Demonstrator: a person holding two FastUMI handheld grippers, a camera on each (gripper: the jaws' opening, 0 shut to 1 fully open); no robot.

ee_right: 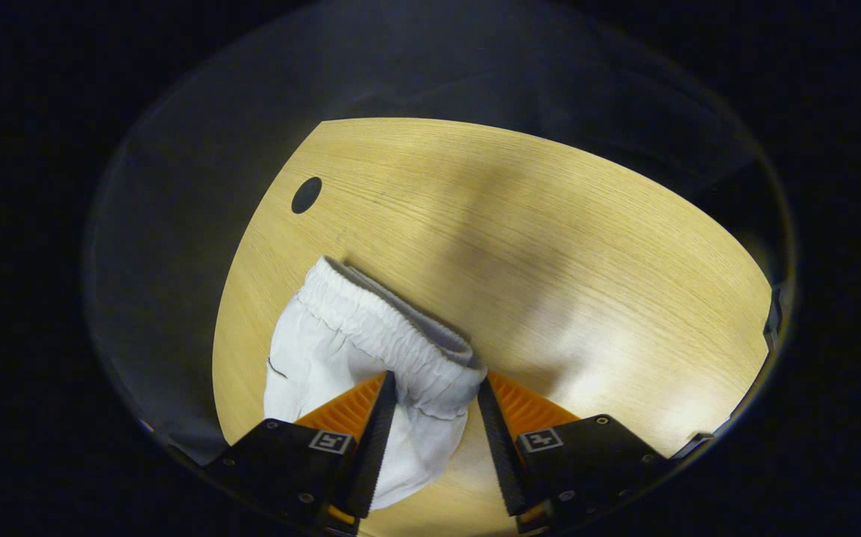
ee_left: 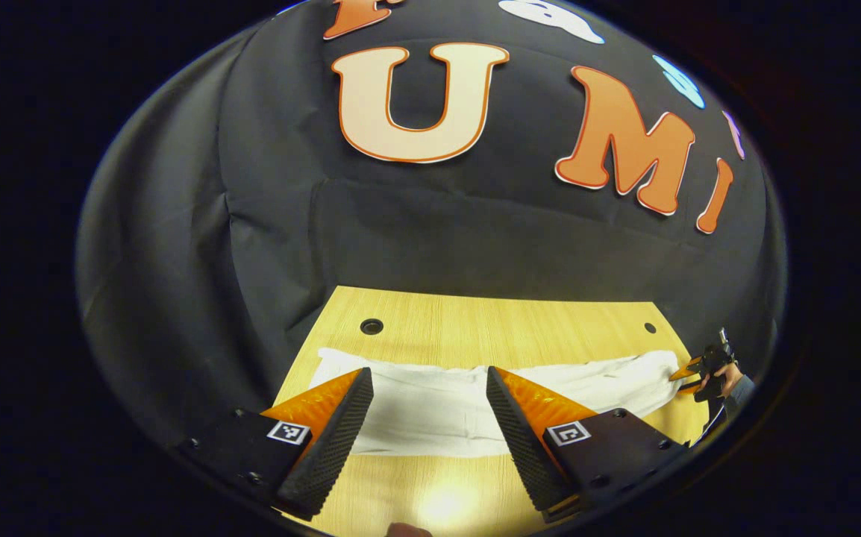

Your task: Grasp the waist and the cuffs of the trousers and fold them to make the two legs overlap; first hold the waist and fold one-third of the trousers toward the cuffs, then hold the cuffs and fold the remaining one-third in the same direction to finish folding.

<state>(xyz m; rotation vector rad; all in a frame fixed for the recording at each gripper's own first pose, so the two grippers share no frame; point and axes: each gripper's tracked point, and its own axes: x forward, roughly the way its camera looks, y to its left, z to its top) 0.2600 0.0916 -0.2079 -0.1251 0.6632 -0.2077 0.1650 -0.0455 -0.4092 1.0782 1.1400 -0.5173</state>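
We hold our left gripper (ee_left: 429, 388) wide open at the frame's bottom centre, and our right gripper (ee_right: 434, 395) open likewise.

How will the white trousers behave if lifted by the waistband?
The trousers lie flat and wrinkled on the table, so likely floppy, draping from the grip. The gathered elastic waistband looks bulkier, probably easier to pinch. The thin cloth seems light.
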